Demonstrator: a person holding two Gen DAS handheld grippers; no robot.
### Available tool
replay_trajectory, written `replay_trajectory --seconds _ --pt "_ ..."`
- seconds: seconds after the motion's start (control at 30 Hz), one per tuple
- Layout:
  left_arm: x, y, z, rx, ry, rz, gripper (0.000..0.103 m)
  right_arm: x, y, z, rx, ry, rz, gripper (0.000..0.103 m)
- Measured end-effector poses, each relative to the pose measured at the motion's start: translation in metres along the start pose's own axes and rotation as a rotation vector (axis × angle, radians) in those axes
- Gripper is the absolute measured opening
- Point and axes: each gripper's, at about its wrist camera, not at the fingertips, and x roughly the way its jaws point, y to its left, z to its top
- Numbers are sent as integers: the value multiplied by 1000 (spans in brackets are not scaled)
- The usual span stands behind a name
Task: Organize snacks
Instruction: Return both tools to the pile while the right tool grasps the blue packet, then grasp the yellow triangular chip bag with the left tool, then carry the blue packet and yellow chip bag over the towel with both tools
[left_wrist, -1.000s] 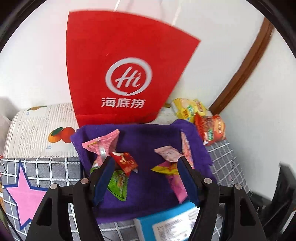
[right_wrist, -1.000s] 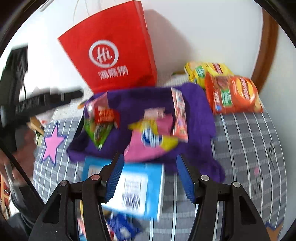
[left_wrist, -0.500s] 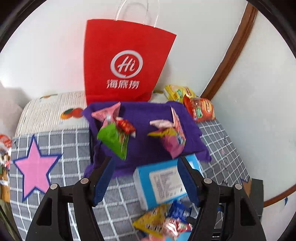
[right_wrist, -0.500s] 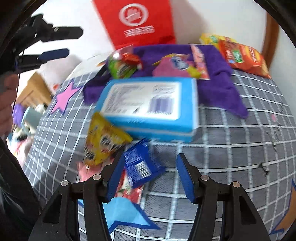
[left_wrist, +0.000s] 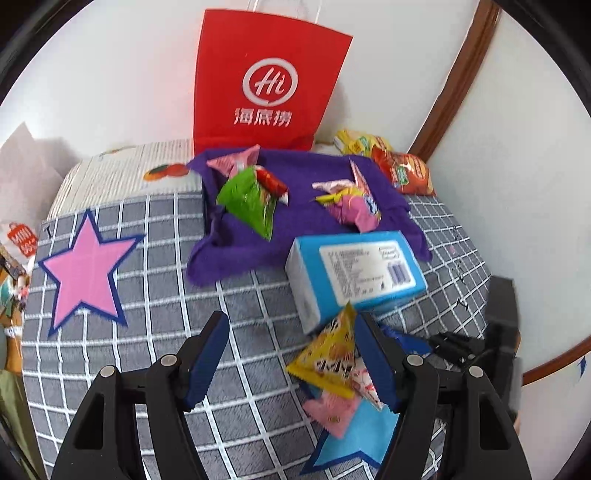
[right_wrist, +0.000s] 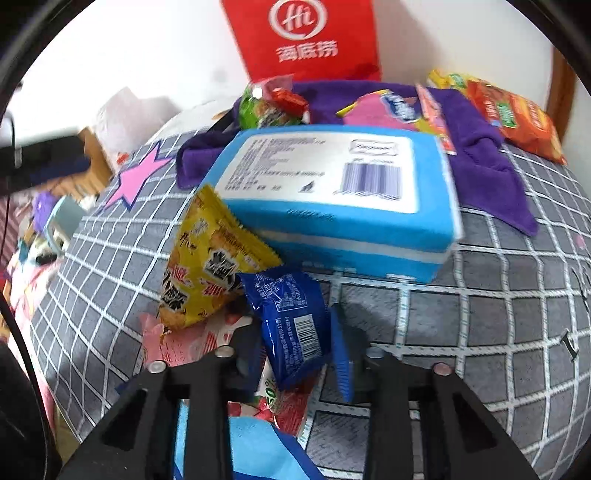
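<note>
Seen only from the right wrist: right gripper closing its jaws around a dark blue packet, crinkled, barcode up, beside the yellow packet before the blue box. From the left wrist: left gripper half-open, empty, above the checked cloth.

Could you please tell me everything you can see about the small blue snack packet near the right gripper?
The blue snack packet is a small, glossy, crinkled plastic wrapper, sealed and puffy, with white print and a barcode facing up. It stands tilted between the fingers of the right gripper, whose jaws are closing on it. It leans against the yellow packet, lies over red-and-white wrappers, and sits just in front of the blue box.
</note>
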Motion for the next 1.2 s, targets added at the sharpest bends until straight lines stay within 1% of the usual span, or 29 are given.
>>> replay_trajectory --seconds 0.17,0.27,0.33,0.4,0.43,0.5,0.57,0.63,0.77,0.8,0.83,0.93,1.1,1.2 --pt "14 -6 -15 9 25 -22 68 -28 -13 -12 32 -61 -51 28" --pt "29 -15 -24 21 54 -35 68 -42 -30 -22 81 -77 -71 28" --pt "40 -22 -28 34 72 -40 68 -49 -42 -28 121 -98 -103 28" --pt "50 -30 -31 50 86 -45 68 -52 -51 -34 138 -126 -168 28" --pt "55 -34 -33 58 93 -49 68 -52 -55 -37 141 -141 -185 28" --pt "64 -39 -34 71 105 -45 68 -52 -61 -41 157 -164 -184 28" --pt "73 -44 -37 83 115 -28 68 -49 -67 -43 174 -181 -165 28" --pt "81 -48 -38 99 119 -3 68 -45 -71 -45 185 -181 -165 28" --pt "94 -50 -40 123 136 22 66 -38 -69 -46 183 -173 -172 28" --pt "97 -50 -40 121 137 32 64 -37 -69 -46 179 -176 -173 28" --pt "99 -49 -40 117 139 34 55 -39 -68 -48 175 -180 -175 28" --pt "99 -45 -39 104 142 15 45 -41 -65 -49 161 -197 -153 28" --pt "85 -39 -38 87 148 -46 42 -49 -58 -45 157 -211 -144 27" --pt "68 -39 -36 94 126 -65 42 -58 -54 -40 157 -228 -121 27"
